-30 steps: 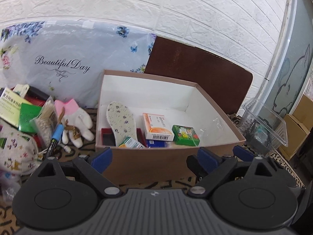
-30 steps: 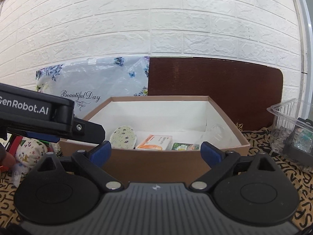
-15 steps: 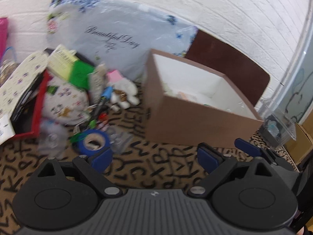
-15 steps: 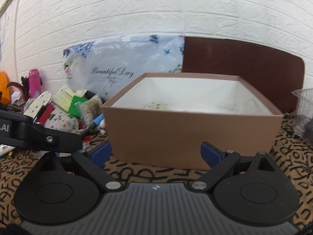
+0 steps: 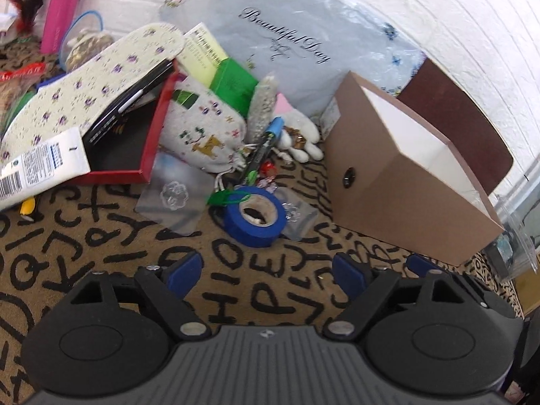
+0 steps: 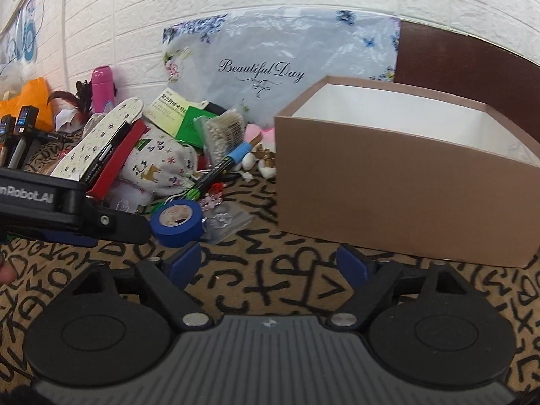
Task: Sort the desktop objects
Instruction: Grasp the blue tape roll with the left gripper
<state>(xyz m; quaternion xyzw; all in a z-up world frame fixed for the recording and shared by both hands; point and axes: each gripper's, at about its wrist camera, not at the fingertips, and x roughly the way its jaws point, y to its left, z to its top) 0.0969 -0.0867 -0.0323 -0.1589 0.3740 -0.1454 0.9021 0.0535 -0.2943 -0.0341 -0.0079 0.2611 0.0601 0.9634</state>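
Observation:
A brown cardboard box (image 5: 398,182) with a white inside stands on the right; it also shows in the right wrist view (image 6: 398,175). Left of it lies a pile: a blue tape roll (image 5: 254,216) (image 6: 177,217), a blue-capped marker (image 5: 265,143) (image 6: 221,165), a reindeer-print pouch (image 5: 202,135), a flowered insole (image 5: 84,91) and a red tray (image 5: 148,135). My left gripper (image 5: 266,271) is open and empty, just short of the tape roll. My right gripper (image 6: 270,265) is open and empty, low over the cloth before the box.
A letter-print cloth (image 5: 101,236) covers the table. A "Beautiful Day" plastic bag (image 5: 287,40) leans on the brick wall behind the pile. A clear plastic container (image 5: 516,236) stands right of the box. A pink bottle (image 6: 101,87) stands at the far left.
Both grippers have drawn back from over the box and swung left toward the pile. The left one now faces the blue tape roll. Both stay open.

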